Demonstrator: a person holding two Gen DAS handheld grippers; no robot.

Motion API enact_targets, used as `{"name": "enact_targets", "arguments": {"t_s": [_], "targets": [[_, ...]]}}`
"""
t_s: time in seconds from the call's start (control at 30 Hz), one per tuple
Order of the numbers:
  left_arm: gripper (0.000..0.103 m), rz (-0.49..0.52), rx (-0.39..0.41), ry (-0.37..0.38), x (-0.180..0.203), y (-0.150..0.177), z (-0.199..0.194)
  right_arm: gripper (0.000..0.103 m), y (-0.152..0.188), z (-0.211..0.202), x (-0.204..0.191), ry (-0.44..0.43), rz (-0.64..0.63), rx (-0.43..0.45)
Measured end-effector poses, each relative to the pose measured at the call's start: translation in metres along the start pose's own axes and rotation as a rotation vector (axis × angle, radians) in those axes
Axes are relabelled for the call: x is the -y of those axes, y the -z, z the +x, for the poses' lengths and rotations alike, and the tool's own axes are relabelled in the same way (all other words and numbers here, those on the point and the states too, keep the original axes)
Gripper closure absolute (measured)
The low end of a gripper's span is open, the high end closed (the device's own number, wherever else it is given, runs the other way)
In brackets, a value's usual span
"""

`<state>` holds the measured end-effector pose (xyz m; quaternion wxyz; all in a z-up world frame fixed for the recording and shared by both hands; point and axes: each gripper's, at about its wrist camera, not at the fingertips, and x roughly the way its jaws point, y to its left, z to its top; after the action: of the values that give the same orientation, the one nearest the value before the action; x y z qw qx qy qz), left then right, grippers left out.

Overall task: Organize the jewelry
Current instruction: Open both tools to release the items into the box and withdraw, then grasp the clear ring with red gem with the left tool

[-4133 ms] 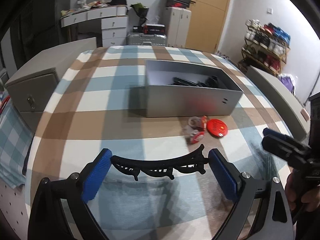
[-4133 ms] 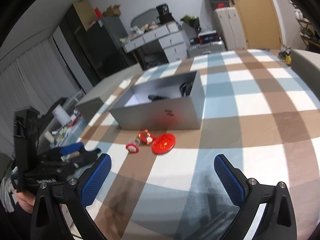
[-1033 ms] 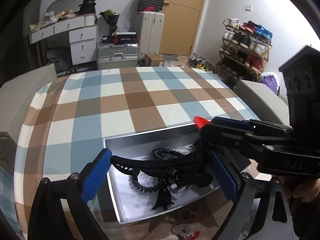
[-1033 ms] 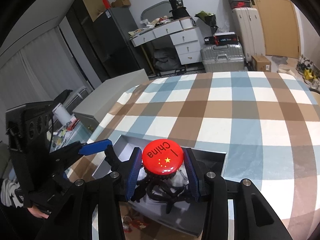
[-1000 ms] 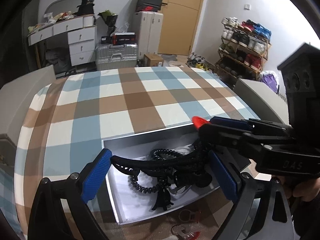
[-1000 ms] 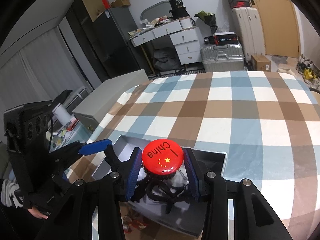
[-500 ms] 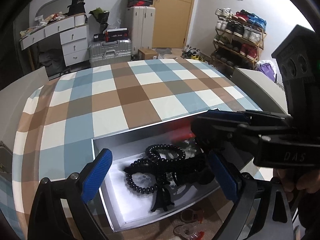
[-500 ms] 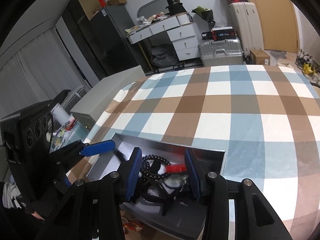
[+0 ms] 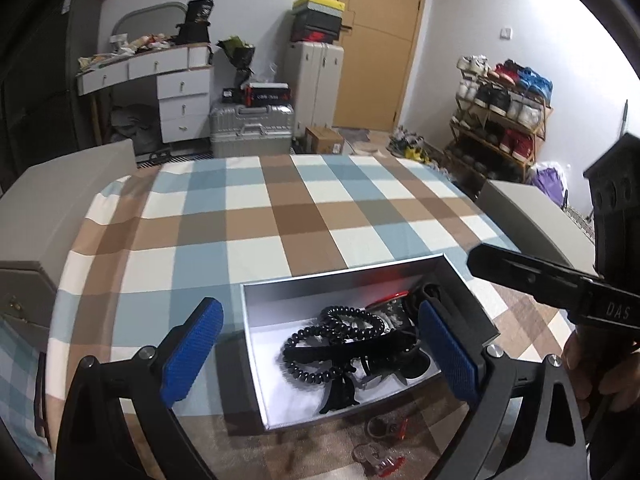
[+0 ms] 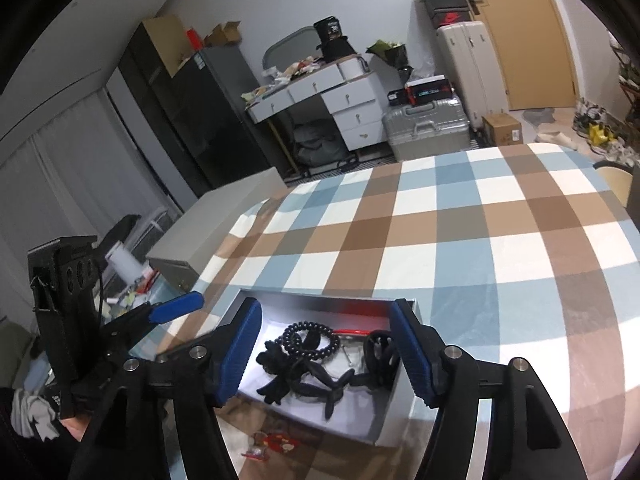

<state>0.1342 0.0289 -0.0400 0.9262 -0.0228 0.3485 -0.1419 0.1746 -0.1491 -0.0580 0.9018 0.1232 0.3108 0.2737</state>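
An open grey box (image 9: pixel 344 274) (image 10: pixel 320 298) stands on the checked tablecloth (image 9: pixel 280 220). Inside lie a black bead bracelet (image 9: pixel 348 313) (image 10: pixel 298 325), a black hair clip (image 9: pixel 360 346) (image 10: pixel 304 376) and a red badge (image 9: pixel 390 297) (image 10: pixel 354 332) by the far wall. My left gripper (image 9: pixel 320 354) hangs open above the box's near left part with nothing in it. My right gripper (image 10: pixel 326 354) is above the box, its jaws opening and nothing between them. Its dark finger (image 9: pixel 520 276) reaches in from the right in the left wrist view.
Small red and clear trinkets (image 9: pixel 384 432) (image 10: pixel 272 442) lie on the cloth just in front of the box. A grey cabinet (image 9: pixel 60 188) flanks the table's left side, another (image 9: pixel 532 216) its right. A person's hand (image 9: pixel 580 356) holds the right gripper.
The left gripper has let go of the black hair clip and the right of the red badge. Both now lie in the box. Both grippers have drawn back slightly.
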Motion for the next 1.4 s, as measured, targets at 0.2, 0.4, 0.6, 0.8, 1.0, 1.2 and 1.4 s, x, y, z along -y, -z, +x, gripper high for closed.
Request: {"name": "enact_targets", "arguments": {"t_s": [0.2,0.4,0.6,0.8,1.0,1.2,1.4], "targets": [[0.007,0.002,0.034,-0.002,0.006,0.002,-0.017,0.027,0.007,-0.017,-0.007,-0.006,0.009,0.026],[0.007,0.014,0.023,0.036,0.017,0.009,-0.03,0.017,0.016,-0.034,-0.014,0.003,0.004,0.053],[0.007,-0.019,0.004,0.007,0.018,0.022,-0.037,0.015,0.037,-0.042,-0.02,0.037,-0.004,0.03],[0.007,-0.067,-0.027,-0.033,0.011,0.042,-0.039,0.005,0.056,-0.047,-0.025,0.09,-0.047,0.031],[0.007,-0.105,-0.089,0.004,0.009,0.065,-0.03,0.0,0.077,-0.047,-0.027,0.104,-0.07,0.024],[0.008,-0.108,-0.196,0.046,0.015,0.088,-0.01,0.0,0.095,-0.037,-0.023,0.094,-0.042,-0.031],[0.011,-0.12,-0.215,0.053,0.015,0.09,-0.003,0.0,0.102,-0.034,-0.018,0.09,-0.028,-0.064]]}}
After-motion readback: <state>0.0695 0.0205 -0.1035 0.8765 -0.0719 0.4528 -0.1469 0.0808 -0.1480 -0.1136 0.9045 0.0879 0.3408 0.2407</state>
